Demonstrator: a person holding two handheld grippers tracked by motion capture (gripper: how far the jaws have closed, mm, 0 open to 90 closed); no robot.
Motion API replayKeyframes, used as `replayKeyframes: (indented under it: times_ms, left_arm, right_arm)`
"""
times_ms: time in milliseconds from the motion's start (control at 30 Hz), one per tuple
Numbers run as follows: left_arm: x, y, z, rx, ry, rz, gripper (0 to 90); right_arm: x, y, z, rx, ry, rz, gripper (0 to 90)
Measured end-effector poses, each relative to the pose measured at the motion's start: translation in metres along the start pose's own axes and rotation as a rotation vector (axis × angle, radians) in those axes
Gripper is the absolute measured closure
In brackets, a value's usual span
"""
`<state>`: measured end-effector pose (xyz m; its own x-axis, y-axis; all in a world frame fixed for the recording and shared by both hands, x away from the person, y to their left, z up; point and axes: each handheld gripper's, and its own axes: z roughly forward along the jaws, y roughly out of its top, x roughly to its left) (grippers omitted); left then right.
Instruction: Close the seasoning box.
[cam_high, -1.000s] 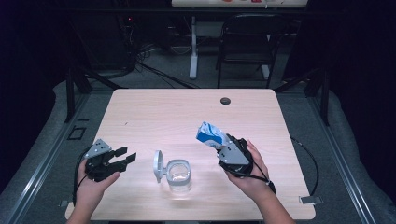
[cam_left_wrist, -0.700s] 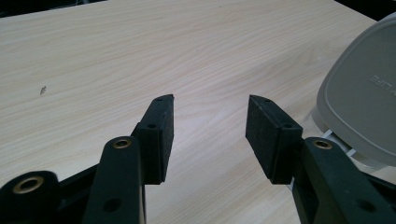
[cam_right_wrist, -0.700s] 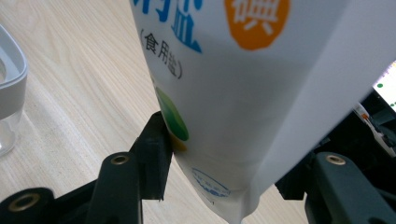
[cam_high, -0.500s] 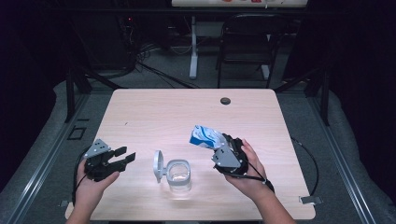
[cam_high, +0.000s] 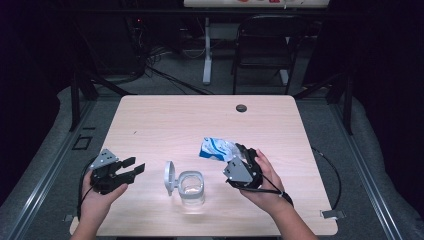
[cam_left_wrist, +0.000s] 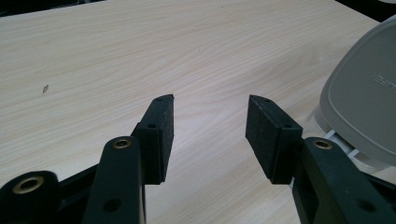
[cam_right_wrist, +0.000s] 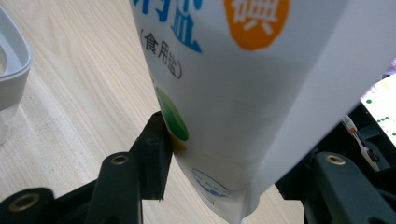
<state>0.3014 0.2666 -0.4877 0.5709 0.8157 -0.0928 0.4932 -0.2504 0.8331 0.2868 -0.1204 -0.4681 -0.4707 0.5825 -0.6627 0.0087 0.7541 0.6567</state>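
Note:
A white and blue pouch (cam_high: 216, 148) with printed characters lies tipped toward the left, a little above the table, with my right gripper (cam_high: 235, 152) shut on its bottom end. In the right gripper view the pouch (cam_right_wrist: 233, 84) sits between both pads of the right gripper (cam_right_wrist: 224, 172). A clear container (cam_high: 191, 186) stands near the front edge, its grey lid (cam_high: 170, 177) hinged open to the left. My left gripper (cam_high: 136, 165) rests left of the lid, open and holding nothing. The left gripper view has its jaws (cam_left_wrist: 210, 119) apart over bare wood, with the lid (cam_left_wrist: 364, 107) at right.
The wooden table (cam_high: 175, 125) has a black round grommet (cam_high: 241, 107) near its far edge. A black chair (cam_high: 260, 45) and cables are on the floor behind it. The container's rim (cam_right_wrist: 9, 60) is at the left of the right gripper view.
My right gripper has tipped the pouch from nearly upright over toward the left and lowered it. The left gripper has kept still.

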Motion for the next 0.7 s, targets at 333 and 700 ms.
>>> replayKeyframes:
  times_ms: [333,700]
  left_arm:
    - [0.000,0.000,0.000,-0.001,0.000,-0.001,52.4]
    - [0.000,0.000,0.000,0.002,0.000,0.001,52.4]
  right_arm:
    - [0.011,0.003,0.004,-0.004,-0.005,-0.069,47.2]
    - [0.018,0.003,0.007,0.011,-0.007,-0.120,47.3]
